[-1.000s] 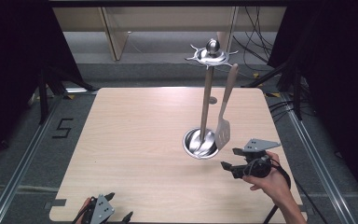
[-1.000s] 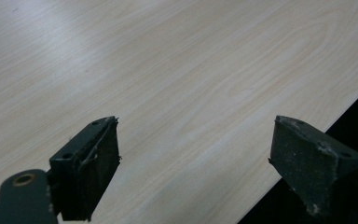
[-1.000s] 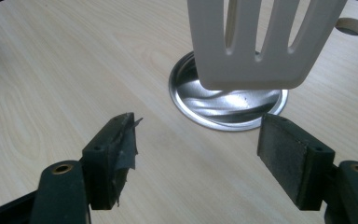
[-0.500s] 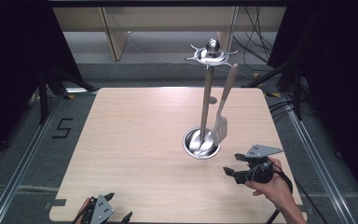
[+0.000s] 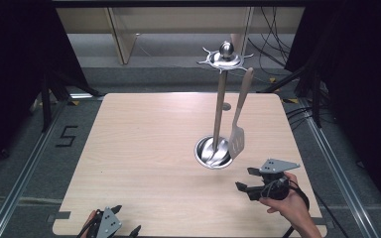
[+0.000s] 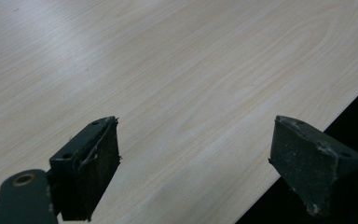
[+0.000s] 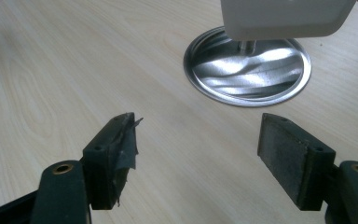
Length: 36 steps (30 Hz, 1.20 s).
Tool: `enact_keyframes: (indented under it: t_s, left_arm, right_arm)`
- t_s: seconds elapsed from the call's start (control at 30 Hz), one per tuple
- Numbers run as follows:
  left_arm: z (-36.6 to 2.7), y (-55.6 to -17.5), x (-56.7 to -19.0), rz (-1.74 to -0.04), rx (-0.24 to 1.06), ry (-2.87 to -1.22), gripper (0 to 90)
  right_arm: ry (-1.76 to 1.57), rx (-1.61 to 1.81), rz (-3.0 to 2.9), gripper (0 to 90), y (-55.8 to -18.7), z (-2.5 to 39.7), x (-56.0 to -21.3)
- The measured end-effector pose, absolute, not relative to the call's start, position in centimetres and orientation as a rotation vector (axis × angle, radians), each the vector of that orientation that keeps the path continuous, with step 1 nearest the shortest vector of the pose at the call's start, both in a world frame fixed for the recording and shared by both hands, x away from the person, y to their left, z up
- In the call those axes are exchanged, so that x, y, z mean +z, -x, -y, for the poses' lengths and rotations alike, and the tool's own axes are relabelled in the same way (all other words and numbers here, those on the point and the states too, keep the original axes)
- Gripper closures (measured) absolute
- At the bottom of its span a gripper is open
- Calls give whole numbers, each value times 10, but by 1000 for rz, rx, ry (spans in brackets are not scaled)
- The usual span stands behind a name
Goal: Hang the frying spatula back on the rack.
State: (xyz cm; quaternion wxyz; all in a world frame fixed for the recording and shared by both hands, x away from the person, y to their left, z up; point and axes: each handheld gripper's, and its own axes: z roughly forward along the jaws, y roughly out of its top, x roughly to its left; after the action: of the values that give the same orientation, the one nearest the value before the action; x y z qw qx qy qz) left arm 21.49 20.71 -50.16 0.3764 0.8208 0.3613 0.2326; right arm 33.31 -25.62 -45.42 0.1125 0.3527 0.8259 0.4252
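a pale wooden table with a light grain stands on a grey floor, with black curtains at both sides and a bundle of cables beyond the far edge. a mark shaped like a "5" lies on the floor to the left of the table, and metal rails run along both sides.

right of the table's middle stands a metal rack: a round shiny base on the wood, an upright pole, and a spiked ring with a ball at the top. a spatula hangs from the ring, its long axis close to vertical, handle up and slotted blade down, the blade just beside the base's right edge.

the right gripper, held in a hand, hovers near the table's right front, just in front of the base, pointing left. in the right gripper view its jaws stand wide apart with nothing between them, and the base and the spatula's pale blade edge lie ahead.

the left gripper sits at the table's front-left edge, well apart from the rack. in the left gripper view its jaws are also spread wide over bare wood, beside the table's edge.
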Motion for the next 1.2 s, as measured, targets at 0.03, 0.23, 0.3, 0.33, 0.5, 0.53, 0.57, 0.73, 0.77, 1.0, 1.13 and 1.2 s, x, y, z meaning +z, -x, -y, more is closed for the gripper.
enact_keyframes:
  t_s: [0.03, 0.23, 0.3, 0.33, 0.5, 0.53, 0.57, 0.73, 0.77, 1.0, 1.13, 1.2]
  left_arm:
    - [-207, -215, -502, -924, 595, -2100, 149]
    - [-209, -215, -501, -925, 600, -2120, 148]
    - [-209, -215, -501, -921, 598, -2118, 149]
    - [-210, -216, -500, -914, 595, -2135, 149]
    - [-209, -216, -501, -918, 604, -2132, 149]
    - [-209, -215, -501, -916, 605, -2133, 149]
    - [-209, -215, -501, -916, 605, -2133, 149]
    - [-209, -216, -501, -916, 603, -2133, 149]
    - [-209, -216, -501, -916, 603, -2133, 149]
    - [-208, -215, -502, -925, 613, -2111, 149]
    - [-207, -215, -502, -929, 583, -2111, 149]
    - [-208, -214, -502, -924, 595, -2098, 149]
  right_arm:
    - [-1035, 1248, -2424, 293, -333, 256, -454]
    - [-1025, 1246, -2431, 291, -331, 256, -459]
    - [-996, 1246, -2420, 291, -332, 257, -461]
    - [-1031, 1243, -2433, 291, -330, 256, -461]
    - [-1016, 1247, -2428, 289, -328, 256, -465]
    - [-1021, 1258, -2439, 287, -327, 255, -467]
    - [-1021, 1258, -2439, 287, -327, 255, -467]
    - [-1042, 1250, -2435, 281, -320, 254, -471]
    - [-1042, 1250, -2435, 281, -320, 254, -471]
    - [-1023, 1238, -2437, 277, -315, 255, -477]
    - [-1009, 1226, -2442, 275, -309, 254, -481]
    - [-1020, 1215, -2459, 275, -306, 254, -483]
